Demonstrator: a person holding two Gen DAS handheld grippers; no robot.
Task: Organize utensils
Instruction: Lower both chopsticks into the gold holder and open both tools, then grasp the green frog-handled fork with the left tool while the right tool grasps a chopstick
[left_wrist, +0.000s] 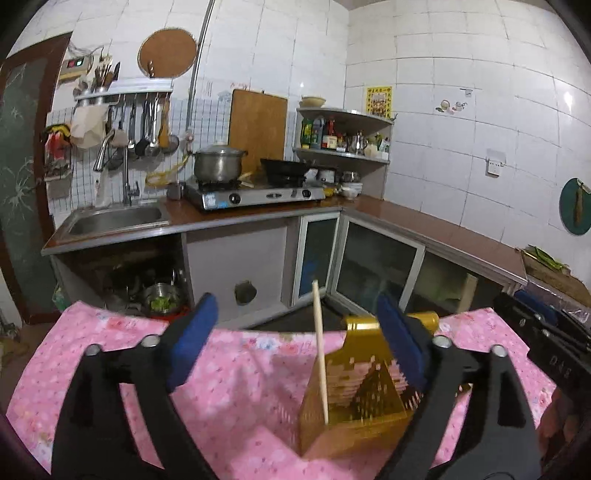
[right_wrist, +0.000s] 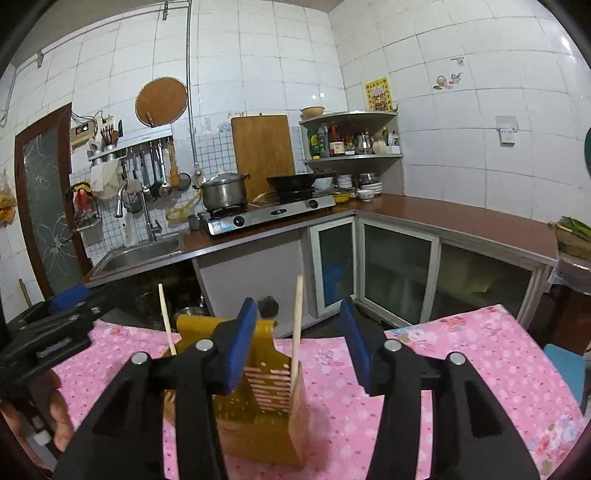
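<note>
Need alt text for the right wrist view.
Open right gripper hangs over a yellow utensil holder with two chopsticks upright in it, on a pink floral tablecloth. The left gripper is at the left edge; kitchen counter behind.

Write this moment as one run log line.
left gripper: jaws open, empty | right gripper: jaws open, empty | two chopsticks upright in yellow holder

Slotted yellow plastic holder (right_wrist: 266, 391), wooden chopsticks (right_wrist: 297, 325), pink floral cloth (right_wrist: 461, 369)
</note>
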